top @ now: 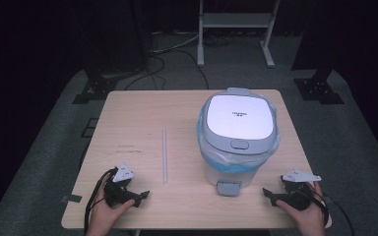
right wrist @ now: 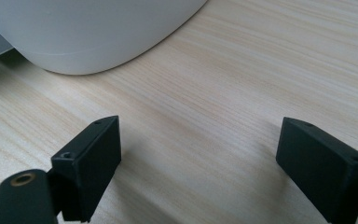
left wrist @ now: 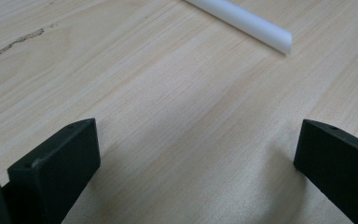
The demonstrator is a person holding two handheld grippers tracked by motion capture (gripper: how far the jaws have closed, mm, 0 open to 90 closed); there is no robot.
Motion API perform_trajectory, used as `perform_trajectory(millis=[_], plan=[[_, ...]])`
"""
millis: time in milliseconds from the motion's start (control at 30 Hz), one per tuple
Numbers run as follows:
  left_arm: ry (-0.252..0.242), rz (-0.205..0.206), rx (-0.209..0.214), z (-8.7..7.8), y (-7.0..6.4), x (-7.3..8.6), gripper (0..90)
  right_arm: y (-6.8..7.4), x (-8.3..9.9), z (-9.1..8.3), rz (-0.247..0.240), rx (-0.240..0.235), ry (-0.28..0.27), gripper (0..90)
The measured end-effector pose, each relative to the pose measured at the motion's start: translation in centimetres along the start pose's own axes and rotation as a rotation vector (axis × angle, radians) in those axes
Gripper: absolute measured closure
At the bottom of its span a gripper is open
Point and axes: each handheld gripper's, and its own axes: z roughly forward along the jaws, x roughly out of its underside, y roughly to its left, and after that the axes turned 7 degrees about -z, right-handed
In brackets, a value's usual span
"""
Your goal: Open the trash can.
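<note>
A white pedal bin (top: pixel 237 140) with a grey lid, a blue liner and a grey foot pedal (top: pixel 228 187) stands right of the table's middle. A thin white straw (top: pixel 165 155) lies lengthways on the wood to its left. My left gripper (top: pixel 142 195) rests near the front left edge, open and holding nothing; the straw's near end (left wrist: pixel 261 28) lies ahead of its jaws. My right gripper (top: pixel 268 195) rests at the front right, open with nothing between its jaws, and the bin's white base (right wrist: pixel 88 32) rises just ahead of it.
The light wooden table (top: pixel 133 118) stands on grey carpet. Beyond it are a white metal stand (top: pixel 236 22), black stand feet and loose cables on the floor. A faint scuff marks the wood (left wrist: pixel 11 45) near the left gripper.
</note>
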Motion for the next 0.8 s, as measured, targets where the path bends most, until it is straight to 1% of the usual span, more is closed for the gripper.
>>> perform_trajectory(millis=[167, 200, 267, 300, 333, 367, 400, 467, 500, 533, 567, 600, 633, 700, 733, 767, 800], plan=[[0.0, -0.002, -0.004, 0.0, 0.0, 0.0, 0.0, 0.0, 0.0, 0.0, 0.0, 0.0, 0.0, 13.2], [0.0, -0.003, -0.005, 0.0, 0.0, 0.0, 0.0, 0.0, 0.0, 0.0, 0.0, 0.0, -0.003, 15.5], [-0.001, -0.008, -0.008, 0.0, 0.0, 0.0, 0.0, 0.0, 0.1, -0.2, -0.002, -0.003, -0.017, 24.8], [-0.001, -0.009, -0.009, 0.0, 0.0, 0.0, 0.0, -0.1, 0.1, -0.2, -0.001, -0.003, -0.022, 27.6], [-0.001, -0.01, -0.01, 0.0, 0.0, 0.0, 0.0, -0.1, 0.1, -0.2, -0.005, -0.009, -0.031, 34.1], [-0.001, -0.012, -0.012, 0.0, 0.0, 0.0, 0.0, -0.1, 0.1, -0.2, -0.005, -0.009, -0.031, 34.1], [-0.002, -0.013, -0.013, 0.0, 0.0, 0.0, 0.0, -0.1, 0.1, -0.3, -0.006, -0.013, -0.036, 37.4], [-0.002, -0.014, -0.014, 0.0, 0.0, 0.0, 0.0, -0.1, 0.0, -0.4, -0.001, -0.032, -0.039, 43.8], [-0.002, -0.015, -0.015, 0.0, 0.0, 0.0, 0.0, 0.1, 0.0, -0.6, 0.0, -0.043, -0.046, 48.6], [-0.002, -0.015, -0.015, 0.0, 0.0, 0.0, 0.0, 0.1, 0.0, -0.6, 0.0, -0.043, -0.046, 48.6], [-0.002, -0.016, -0.015, 0.0, 0.0, 0.0, 0.0, 0.2, 0.0, -0.8, -0.006, -0.052, -0.056, 53.6], [-0.002, -0.017, -0.016, 0.0, 0.0, 0.0, 0.0, 0.2, 0.0, -0.9, -0.004, -0.053, -0.06, 56.5], [-0.002, -0.017, -0.016, 0.0, 0.0, 0.0, 0.0, 0.2, 0.0, -0.9, -0.004, -0.053, -0.06, 56.5], [-0.002, -0.017, -0.016, 0.0, 0.0, 0.0, 0.0, 0.3, -0.1, -1.1, 0.001, -0.072, -0.071, 60.2], [-0.002, -0.017, -0.016, 0.0, 0.0, 0.0, 0.0, 0.4, -0.1, -1.2, 0.001, -0.091, -0.077, 64.6], [-0.002, -0.017, -0.016, 0.0, 0.0, 0.0, 0.0, 0.4, -0.1, -1.2, 0.001, -0.091, -0.077, 64.6], [-0.002, -0.017, -0.016, 0.0, 0.0, 0.0, 0.0, 0.5, -0.2, -1.3, 0.002, -0.099, -0.082, 67.0]])
